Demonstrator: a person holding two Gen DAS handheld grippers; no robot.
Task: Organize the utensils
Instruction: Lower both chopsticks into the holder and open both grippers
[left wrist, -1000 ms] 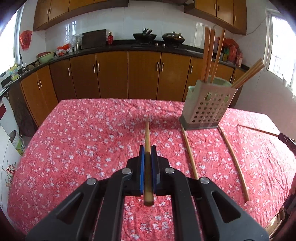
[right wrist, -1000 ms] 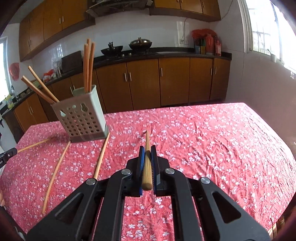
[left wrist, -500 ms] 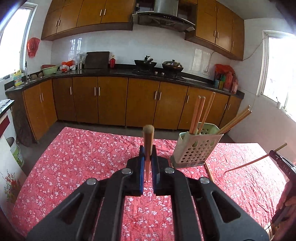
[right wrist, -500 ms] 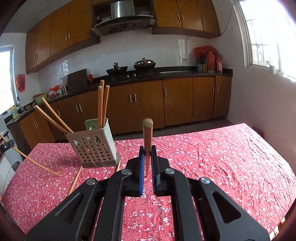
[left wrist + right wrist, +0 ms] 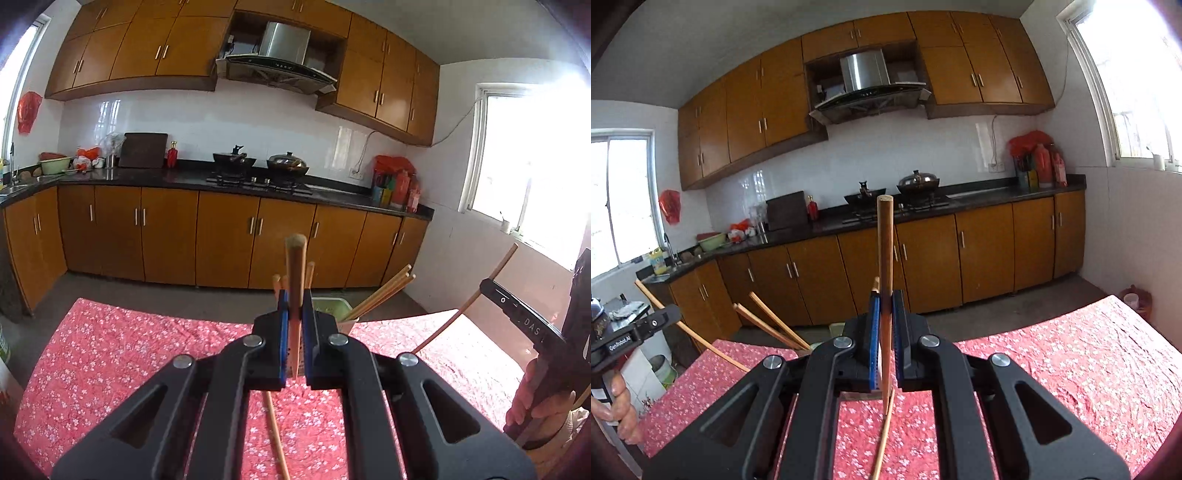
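Red floral desk now low in both views, where a second ago it filled them. Lifted clear of it since then, both tools. Perforated holder near the far desk edge, half hidden behind the jaws in the left view and almost wholly hidden in the right. Already stocked: a few sticks upright, a few leaning out over its rim. Left hand-held gripper clamped tight on the left chopstick, and right hand-held gripper clamped likewise on the right chopstick. Both sticks flat along the desk a second ago, now standing upright between the blue pads, thick ends up and thin ends down. Judged as pickup done and carry to the holder next, with tips already pointing the right way for a drop-in. Still at least one loose chopstick flat on the cloth below the jaws, so more rounds likely. Open air above the desk on all sides. Little cloth behind the holder before the far edge, so risky to overshoot or nudge it. Leaning sticks narrow the mouth on one side; safer from above, over the clear part. Also worth keeping the two tools apart, since each shows at the edge of the other's view.
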